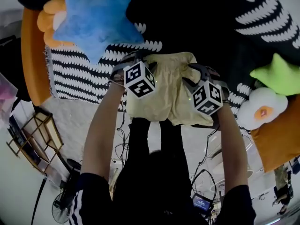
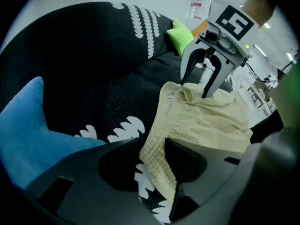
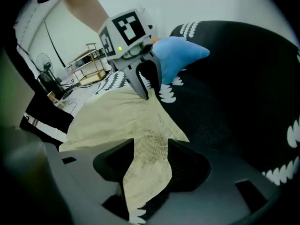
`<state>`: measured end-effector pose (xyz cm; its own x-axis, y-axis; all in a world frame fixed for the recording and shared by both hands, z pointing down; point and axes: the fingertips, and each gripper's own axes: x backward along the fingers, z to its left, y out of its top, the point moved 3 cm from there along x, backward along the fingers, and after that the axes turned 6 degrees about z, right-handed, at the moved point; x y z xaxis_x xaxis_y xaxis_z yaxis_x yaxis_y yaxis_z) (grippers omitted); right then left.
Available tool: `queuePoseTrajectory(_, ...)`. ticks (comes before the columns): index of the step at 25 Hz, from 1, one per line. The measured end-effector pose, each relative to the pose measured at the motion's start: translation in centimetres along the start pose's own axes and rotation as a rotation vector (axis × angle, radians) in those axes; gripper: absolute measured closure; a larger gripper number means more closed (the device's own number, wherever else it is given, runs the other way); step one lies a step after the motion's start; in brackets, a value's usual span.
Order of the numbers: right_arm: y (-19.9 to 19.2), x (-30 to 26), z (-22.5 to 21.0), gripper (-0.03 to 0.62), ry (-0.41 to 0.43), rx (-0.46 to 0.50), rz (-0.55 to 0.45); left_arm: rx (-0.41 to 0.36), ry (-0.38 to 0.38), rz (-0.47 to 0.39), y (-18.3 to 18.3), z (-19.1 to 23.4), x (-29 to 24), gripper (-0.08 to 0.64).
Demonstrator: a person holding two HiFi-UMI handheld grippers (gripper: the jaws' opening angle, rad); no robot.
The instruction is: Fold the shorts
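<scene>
Though in left tongs (image 2: pixel 151 144) and right tongs (image 3: pixel 151 144), shorts (image 1: pixel 164 88) partly behind both

the shorts (image 1: pixel 168 90) are matt, ribbed pale cloth; the star cushion (image 1: pixel 96 20) is soft blue plush.

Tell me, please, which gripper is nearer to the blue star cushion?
Left. The left gripper grips the shorts close beside the blue star cushion; the right gripper grips their other side, farther off, toward the green star cushion.
</scene>
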<state>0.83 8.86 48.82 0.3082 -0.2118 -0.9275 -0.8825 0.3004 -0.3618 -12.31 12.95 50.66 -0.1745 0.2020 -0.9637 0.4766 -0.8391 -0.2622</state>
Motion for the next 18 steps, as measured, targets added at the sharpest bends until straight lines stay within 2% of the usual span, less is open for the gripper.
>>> queuePoseTrajectory(3,1.1,-0.3,0.2,0.353,0.001,0.071,-0.005,0.025,-0.004,0.029,-0.5,0.4,-0.4,0.394)
queuePoseTrajectory(5,1.0,-1.2,0.3,0.35,0.004,0.115,0.067,0.035,0.003,0.047,-1.0,0.7,-0.4,0.42)
queuePoseTrajectory(7,0.5,-1.5,0.2,0.404,-0.014,0.148,0.12,0.027,0.016,0.058,-1.1,0.8,-0.1,0.446)
queuePoseTrajectory(9,-0.1,-0.6,-0.5,0.484,-0.037,0.15,0.115,0.009,0.041,0.061,-1.0,1.0,0.3,0.508)
queuePoseTrajectory(11,-1.0,0.2,-1.4,0.536,-0.042,0.14,0.103,0.012,0.056,0.064,-1.2,1.3,0.5,0.511)
queuePoseTrajectory(14,-2.9,1.1,-3.0,0.548,-0.049,0.134,0.12,0.036,0.058,0.067,-1.7,1.3,0.5,0.517)
queuePoseTrajectory(18,-4.5,2.2,-6.0,0.554,-0.094,0.12,0.143,-0.015,0.077,0.045,-1.7,1.2,1.1,0.522)
